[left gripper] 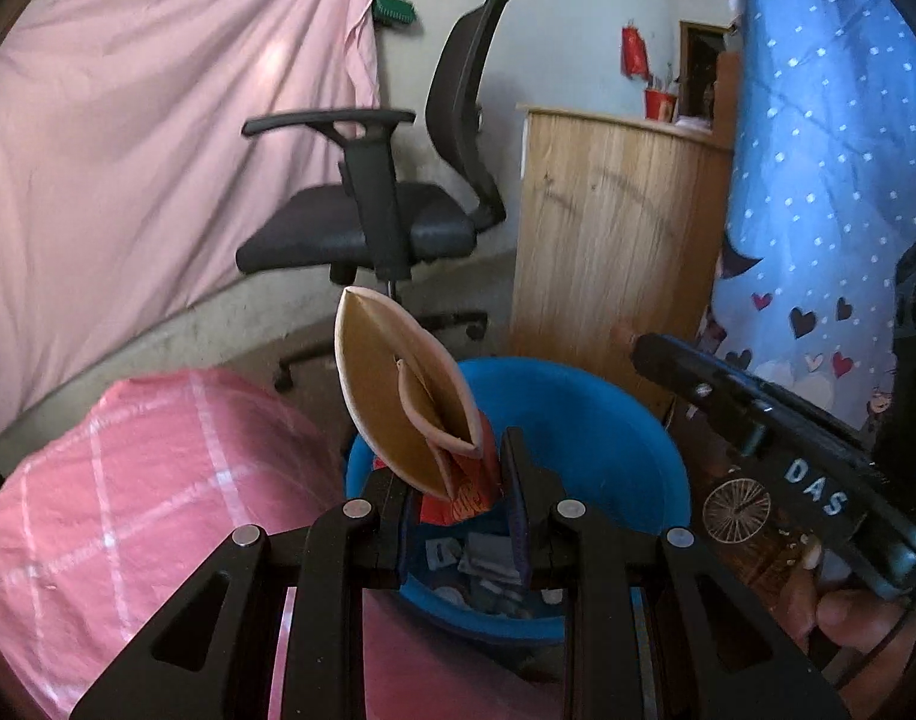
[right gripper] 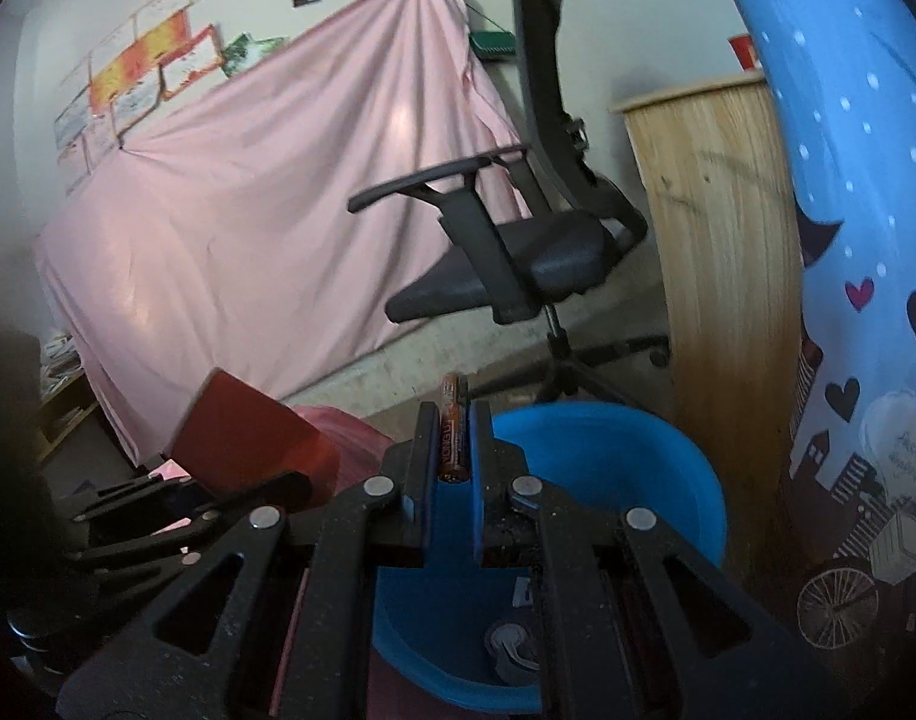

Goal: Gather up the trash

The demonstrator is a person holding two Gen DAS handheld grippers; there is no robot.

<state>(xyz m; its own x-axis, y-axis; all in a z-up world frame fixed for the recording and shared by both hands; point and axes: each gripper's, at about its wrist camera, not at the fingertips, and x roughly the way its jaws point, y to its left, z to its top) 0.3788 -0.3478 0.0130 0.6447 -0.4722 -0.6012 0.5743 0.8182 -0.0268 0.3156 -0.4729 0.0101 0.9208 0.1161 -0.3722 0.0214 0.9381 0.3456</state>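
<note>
Over a blue plastic bin (left gripper: 577, 420) holding scraps, the left gripper (left gripper: 458, 468) pinches an opened red-and-tan cardboard carton (left gripper: 398, 396), while the right gripper (right gripper: 455, 438) clamps a brown battery (right gripper: 453, 429) upright, black office chair (left gripper: 398, 204) beyond.

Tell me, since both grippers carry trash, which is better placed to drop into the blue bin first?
Left, probably: its gripper holds the cardboard packet above the blue bin; the right's battery sits nearer the rim.
</note>
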